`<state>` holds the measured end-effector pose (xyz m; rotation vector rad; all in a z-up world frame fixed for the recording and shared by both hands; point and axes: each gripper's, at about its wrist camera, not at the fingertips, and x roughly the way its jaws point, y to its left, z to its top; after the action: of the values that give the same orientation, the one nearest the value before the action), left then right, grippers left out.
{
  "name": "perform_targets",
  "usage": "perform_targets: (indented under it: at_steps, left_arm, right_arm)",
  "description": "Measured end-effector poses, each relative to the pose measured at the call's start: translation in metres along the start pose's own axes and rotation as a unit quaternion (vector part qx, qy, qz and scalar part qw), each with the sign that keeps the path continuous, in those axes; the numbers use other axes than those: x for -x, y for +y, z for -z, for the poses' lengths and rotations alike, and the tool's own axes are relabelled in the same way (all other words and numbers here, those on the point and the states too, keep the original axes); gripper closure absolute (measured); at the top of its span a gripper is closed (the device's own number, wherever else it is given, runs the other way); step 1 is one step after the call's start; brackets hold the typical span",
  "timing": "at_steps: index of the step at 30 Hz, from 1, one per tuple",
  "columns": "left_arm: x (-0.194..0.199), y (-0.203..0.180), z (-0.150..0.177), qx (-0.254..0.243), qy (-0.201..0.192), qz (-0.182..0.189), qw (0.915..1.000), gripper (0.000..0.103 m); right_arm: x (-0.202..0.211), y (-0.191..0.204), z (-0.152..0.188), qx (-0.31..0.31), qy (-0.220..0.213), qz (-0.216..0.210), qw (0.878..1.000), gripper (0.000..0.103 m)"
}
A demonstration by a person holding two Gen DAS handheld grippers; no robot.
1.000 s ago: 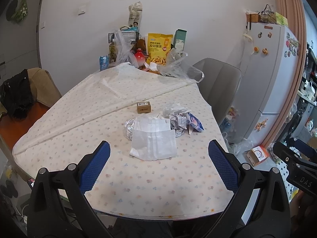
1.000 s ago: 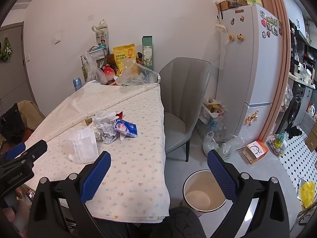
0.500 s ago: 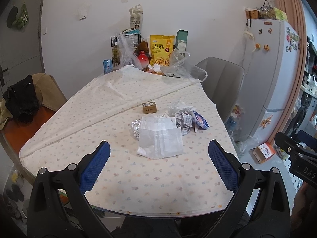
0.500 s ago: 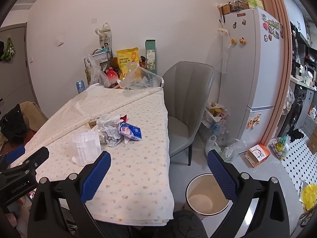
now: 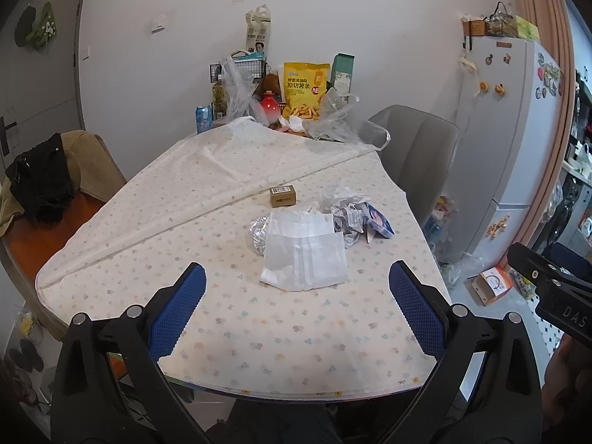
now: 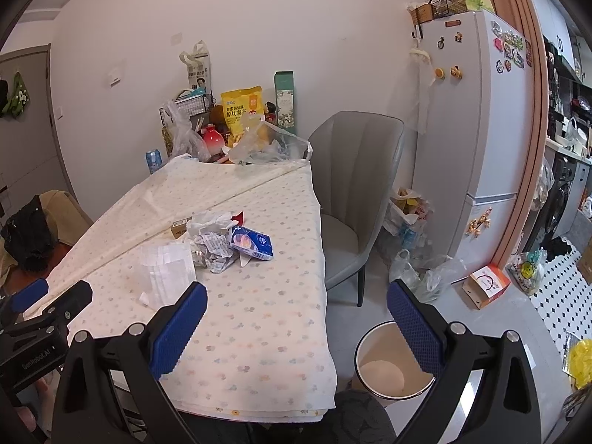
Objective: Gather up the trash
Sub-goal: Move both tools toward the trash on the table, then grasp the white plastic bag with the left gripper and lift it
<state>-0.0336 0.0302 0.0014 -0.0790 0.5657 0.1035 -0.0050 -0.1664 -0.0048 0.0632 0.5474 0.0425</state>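
Both your tongs, left tongs (image 5: 297,296) and right tongs (image 6: 297,314), gape wide and empty, ready to grab. The litter pile (image 5: 318,236) sits mid-counter (image 5: 259,325) at 12 o'clock; the bin (image 6: 394,362), probably the destination, waits on the floor at 5.

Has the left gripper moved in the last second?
Yes. The left gripper has pulled back and risen: in its view the white bag and table sit farther away, and more of the wall shows.

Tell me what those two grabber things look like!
Both the left gripper and the right gripper have black plastic frames with silver bolts and two fingers tipped with bumpy blue pads. White letters are printed on their black sides.
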Motion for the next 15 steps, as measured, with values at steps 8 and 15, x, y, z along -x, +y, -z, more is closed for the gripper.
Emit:
perform_targets:
  at_steps: [8,15]
  left_arm:
    - [-0.017,0.008,0.004,0.018,0.017,0.031,0.9992,0.005]
    - [-0.054,0.017,0.002,0.038,0.052,0.047,0.9969,0.01]
  right_arm:
    - [-0.008,0.0,0.001,0.01,0.002,-0.014,1.0,0.009]
    - [-0.034,-0.003,-0.002,0.016,0.026,-0.047,0.998,0.014]
